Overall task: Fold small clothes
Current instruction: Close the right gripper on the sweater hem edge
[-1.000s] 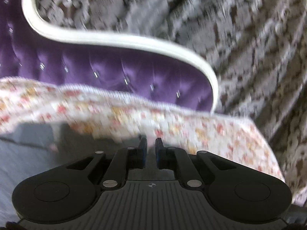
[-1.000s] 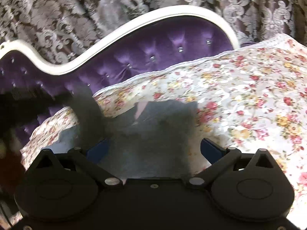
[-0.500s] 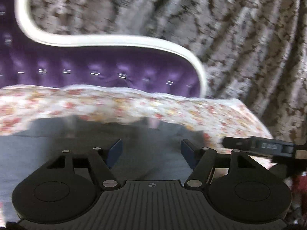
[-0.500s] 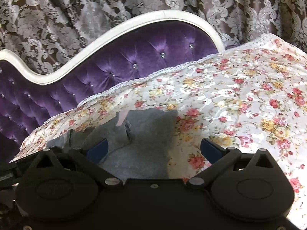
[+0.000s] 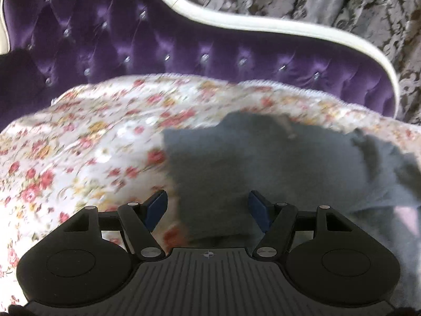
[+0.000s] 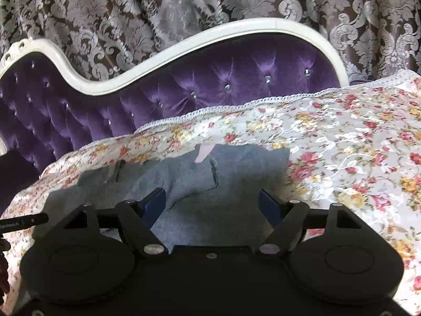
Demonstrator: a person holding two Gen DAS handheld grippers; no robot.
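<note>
A small grey garment (image 5: pixel 263 158) lies spread on the floral bedcover (image 5: pixel 79 144), with a pink tag (image 6: pixel 202 152) near its far edge. My left gripper (image 5: pixel 208 206) is open and empty, low over the garment's left part. My right gripper (image 6: pixel 213 205) is open and empty, low over the garment (image 6: pixel 200 184), where one layer lies folded over another. The near part of the garment is hidden behind both gripper bodies.
A purple tufted headboard (image 6: pixel 210 84) with a white curved frame (image 6: pixel 158 58) stands behind the bed, with patterned curtains (image 6: pixel 184 5) behind it. The floral bedcover (image 6: pixel 355 144) extends to the right. A black bar (image 6: pixel 23 221) of the other gripper shows at the left edge.
My left gripper was shut, then opened and swung left, so the garment now lies ahead and to its right. My right gripper stayed open and the garment settled flat.
</note>
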